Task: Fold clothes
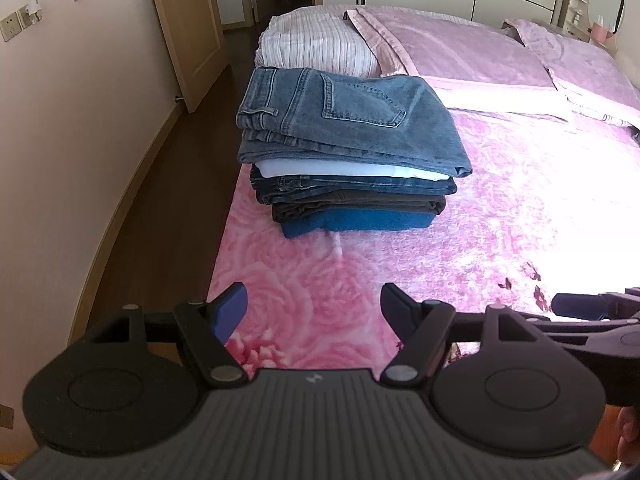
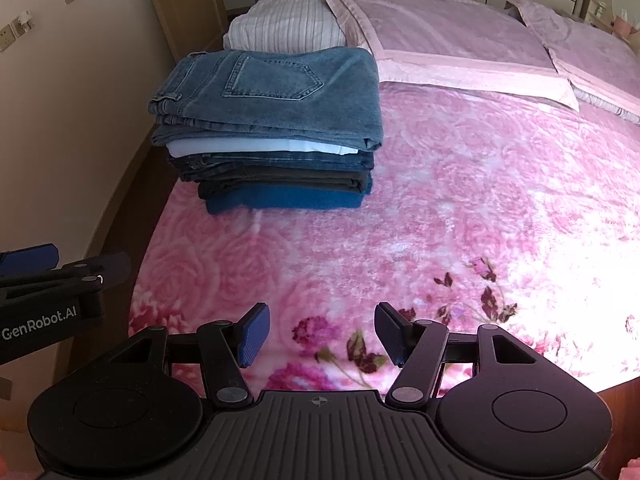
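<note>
Bed [image 1: 500, 200]: jeans [image 1: 352, 120] waistband leftward

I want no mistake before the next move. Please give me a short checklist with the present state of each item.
1. Left gripper open and holding nothing: ok.
2. Right gripper open and holding nothing: ok.
3. Stack of folded clothes standing straight on the bed: ok.
4. Light jeans lying flat on top: ok.
5. An unfolded garment in view to take next: not ok, none shows.
6. Stack safe from the bed's edge: cannot tell.
</note>
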The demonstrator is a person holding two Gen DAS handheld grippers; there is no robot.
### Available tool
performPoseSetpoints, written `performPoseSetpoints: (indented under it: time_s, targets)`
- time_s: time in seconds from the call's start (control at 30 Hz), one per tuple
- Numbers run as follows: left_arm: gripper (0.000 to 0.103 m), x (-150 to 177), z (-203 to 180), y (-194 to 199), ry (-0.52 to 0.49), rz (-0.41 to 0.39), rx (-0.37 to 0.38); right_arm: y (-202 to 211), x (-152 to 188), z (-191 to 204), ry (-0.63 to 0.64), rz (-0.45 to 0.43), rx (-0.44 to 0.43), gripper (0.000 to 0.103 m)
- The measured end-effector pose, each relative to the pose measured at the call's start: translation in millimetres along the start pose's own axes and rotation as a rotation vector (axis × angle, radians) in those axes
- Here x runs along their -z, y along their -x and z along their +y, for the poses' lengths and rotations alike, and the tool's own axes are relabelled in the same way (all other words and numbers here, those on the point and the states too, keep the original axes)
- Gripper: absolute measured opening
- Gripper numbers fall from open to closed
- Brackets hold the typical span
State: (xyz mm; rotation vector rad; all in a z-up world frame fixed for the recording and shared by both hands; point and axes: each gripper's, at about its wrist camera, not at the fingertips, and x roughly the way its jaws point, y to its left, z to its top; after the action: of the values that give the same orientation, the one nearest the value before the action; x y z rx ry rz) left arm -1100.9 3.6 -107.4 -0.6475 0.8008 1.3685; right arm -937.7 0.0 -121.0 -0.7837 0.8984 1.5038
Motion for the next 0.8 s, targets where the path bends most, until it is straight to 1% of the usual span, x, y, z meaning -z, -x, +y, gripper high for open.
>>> performPoseSetpoints:
  time_s: [0.3, 0.47, 0.8]
  targets:
    - [0.071, -3.4, 9.5, -19.6, -0.002, 0.016, 0.013, -17.4, -6.5, 6.4, -0.011, 0.011, 0.014, 0.062]
    - [0.071, -6.3, 13.1, -25.4, -0.006, 0.012, 0.016, -24.8, -10.1, 9.6, -0.018, 0.010, 0.021, 0.062]
    - [0.071, -13.5, 16.3, -34.7, -0.015, 0.015, 0.028, -29.2, -15.7, 14.0, -0.017, 0.010, 0.038, 0.062]
